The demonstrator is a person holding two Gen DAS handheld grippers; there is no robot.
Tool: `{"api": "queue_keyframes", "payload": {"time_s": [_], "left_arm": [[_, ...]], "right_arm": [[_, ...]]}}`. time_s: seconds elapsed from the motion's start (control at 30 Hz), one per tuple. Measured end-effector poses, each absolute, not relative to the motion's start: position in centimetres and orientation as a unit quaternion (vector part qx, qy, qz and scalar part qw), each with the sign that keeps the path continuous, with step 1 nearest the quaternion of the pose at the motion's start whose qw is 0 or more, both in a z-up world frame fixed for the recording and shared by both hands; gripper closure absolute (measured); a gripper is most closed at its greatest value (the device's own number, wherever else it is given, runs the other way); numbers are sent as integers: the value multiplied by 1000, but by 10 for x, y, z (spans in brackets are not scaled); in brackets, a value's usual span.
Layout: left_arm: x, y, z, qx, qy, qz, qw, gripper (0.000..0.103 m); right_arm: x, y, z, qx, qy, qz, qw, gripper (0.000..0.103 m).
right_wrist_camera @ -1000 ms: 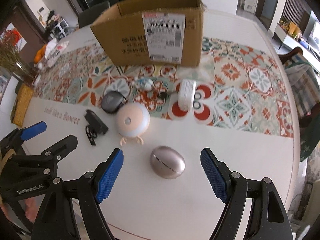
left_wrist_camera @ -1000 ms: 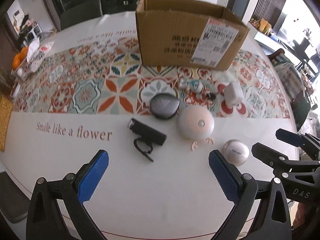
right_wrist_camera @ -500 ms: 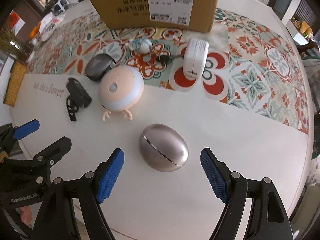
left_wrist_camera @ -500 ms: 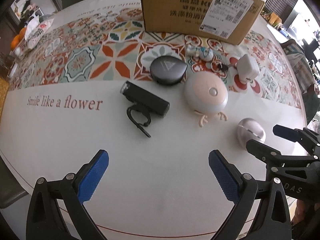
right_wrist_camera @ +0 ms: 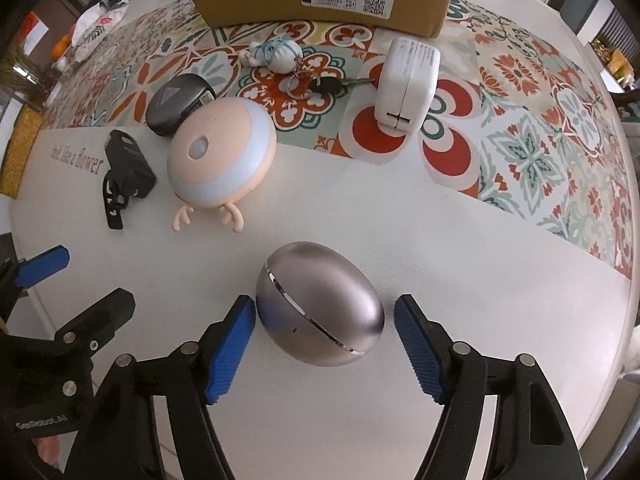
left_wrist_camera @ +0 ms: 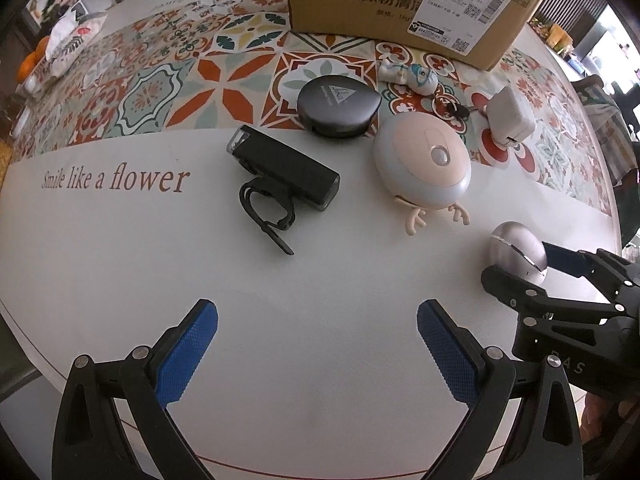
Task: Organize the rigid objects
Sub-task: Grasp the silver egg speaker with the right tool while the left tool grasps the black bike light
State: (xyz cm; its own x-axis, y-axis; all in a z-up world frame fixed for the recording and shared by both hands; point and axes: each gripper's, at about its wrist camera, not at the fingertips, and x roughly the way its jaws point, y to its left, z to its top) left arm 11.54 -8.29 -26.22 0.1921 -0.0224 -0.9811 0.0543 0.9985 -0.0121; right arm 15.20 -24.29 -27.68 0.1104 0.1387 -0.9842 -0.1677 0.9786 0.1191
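Observation:
A silver egg-shaped case [right_wrist_camera: 316, 300] lies on the white tablecloth between the blue pads of my right gripper [right_wrist_camera: 324, 309]. Its jaws are closing; the left pad is almost at the shell and a gap shows at the right pad. The same case [left_wrist_camera: 516, 248] and right gripper [left_wrist_camera: 560, 276] appear at the right of the left wrist view. My left gripper [left_wrist_camera: 317, 314] hangs open over bare cloth, short of a black bike light [left_wrist_camera: 284, 172]. Beyond lie a dark round case [left_wrist_camera: 338, 106], a pink-and-blue deer lamp [left_wrist_camera: 422, 168], a white charger [left_wrist_camera: 512, 114] and a figurine keychain [left_wrist_camera: 416, 76].
A cardboard box [left_wrist_camera: 400, 0] stands at the back on the patterned runner. Oranges and a white bag [left_wrist_camera: 68, 36] sit at the far left. The round table's edge [right_wrist_camera: 624, 320] curves close on the right. My left gripper [right_wrist_camera: 60, 276] shows at the left of the right wrist view.
Both grippers have come down toward the table. The right jaws have narrowed around the silver egg case, which now fills the gap between the pads.

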Motion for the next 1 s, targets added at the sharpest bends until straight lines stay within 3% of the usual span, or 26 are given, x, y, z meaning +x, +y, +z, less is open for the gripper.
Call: {"api": "queue_keyframes", "payload": {"time_s": [0.07, 0.13, 1.0], "left_arm": [[115, -83, -263, 13, 634, -25, 773, 1], [115, -83, -263, 15, 633, -24, 773, 1], [126, -67, -239, 107, 548, -132, 819, 1]], "right_arm": [[153, -241, -277, -15, 657, 105, 746, 33], [152, -241, -276, -18, 651, 105, 752, 42], [143, -235, -240, 72, 635, 80, 765, 43]]}}
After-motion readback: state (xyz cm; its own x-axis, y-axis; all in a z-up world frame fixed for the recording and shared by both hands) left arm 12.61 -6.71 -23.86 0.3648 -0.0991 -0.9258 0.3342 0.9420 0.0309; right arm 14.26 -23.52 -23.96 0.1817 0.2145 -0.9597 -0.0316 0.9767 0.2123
